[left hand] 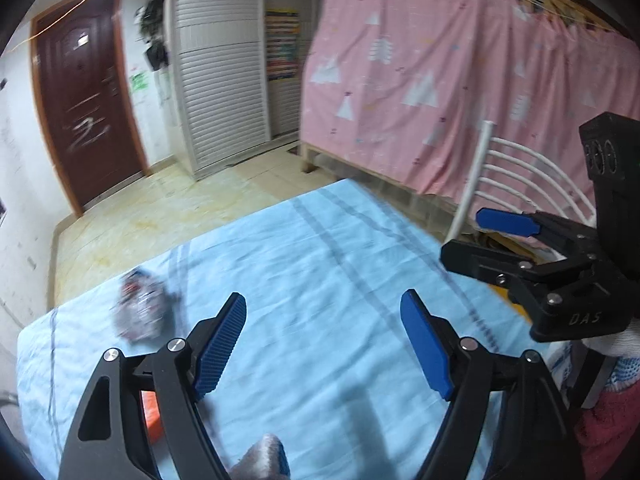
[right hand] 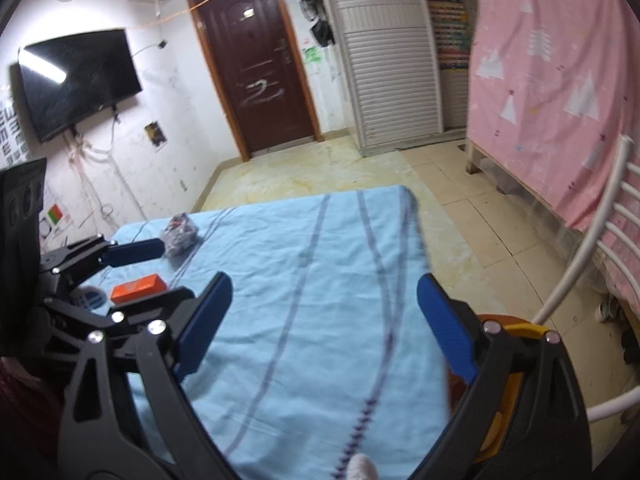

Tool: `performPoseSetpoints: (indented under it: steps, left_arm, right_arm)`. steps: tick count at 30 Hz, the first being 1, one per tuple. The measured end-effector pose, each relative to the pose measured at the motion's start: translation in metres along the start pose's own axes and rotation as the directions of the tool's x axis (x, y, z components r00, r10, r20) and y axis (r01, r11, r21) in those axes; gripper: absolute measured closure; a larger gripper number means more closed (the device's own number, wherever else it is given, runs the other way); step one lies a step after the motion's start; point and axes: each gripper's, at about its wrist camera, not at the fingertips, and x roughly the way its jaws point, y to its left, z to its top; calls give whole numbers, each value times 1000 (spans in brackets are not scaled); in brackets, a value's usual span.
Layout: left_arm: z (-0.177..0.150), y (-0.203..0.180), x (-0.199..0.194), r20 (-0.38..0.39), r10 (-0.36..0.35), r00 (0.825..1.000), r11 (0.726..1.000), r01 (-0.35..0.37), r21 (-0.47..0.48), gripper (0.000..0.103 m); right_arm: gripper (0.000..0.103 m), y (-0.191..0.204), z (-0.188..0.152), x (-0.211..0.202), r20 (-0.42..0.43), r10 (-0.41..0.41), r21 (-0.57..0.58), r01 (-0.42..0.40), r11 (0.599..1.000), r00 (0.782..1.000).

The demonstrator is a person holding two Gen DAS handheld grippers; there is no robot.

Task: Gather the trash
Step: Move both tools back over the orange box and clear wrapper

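We note the crumpled wrapper [right hand: 180,235] lying on the blue cloth [right hand: 320,280] near the table's far left corner, close to the left edge; it is a rumpled lump with no clear long axis, and blur hides its print. Nearer along the same left edge lies an orange box [right hand: 138,288], long axis running roughly across the table, slightly skewed. Just left of it sits a round blue-and-white item [right hand: 90,299], partly hidden by gripper linkage.

The left gripper [left hand: 324,344] hovers over the cloth, tilted downward, jaws spread wide with nothing between them. The right gripper [right hand: 324,328] is likewise released, jaws wide apart and empty, pitched down over the table's middle stripes. A white-gloved hand [left hand: 608,340] shows beneath the right gripper in the left view.

Only the right view shows the wall-mounted TV [right hand: 78,80] and the whole orange box; the left view catches just 1 orange corner behind its own finger. Both views show the white chair [right hand: 592,280] off the table's right edge.
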Motion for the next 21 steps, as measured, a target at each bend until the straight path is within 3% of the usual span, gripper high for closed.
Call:
performPoseSetpoints:
  steps: [10,15,21]
  left_arm:
    - [-29,72,-17,-34,79,996,992,-82,-96,31]
    - [-47,99,-17,-89,113,990,989,-120,-81,31]
    - [-67,112,-9,-170,144,975,989,-145,6,31]
  right_arm:
    - [13,52,16,31,-56,35,-92,-40,995,998]
    - [13,75,20,42,-73,47,-128,-56,990,996]
    - [13,96,20,58,-108,44,-159,-61,985,993]
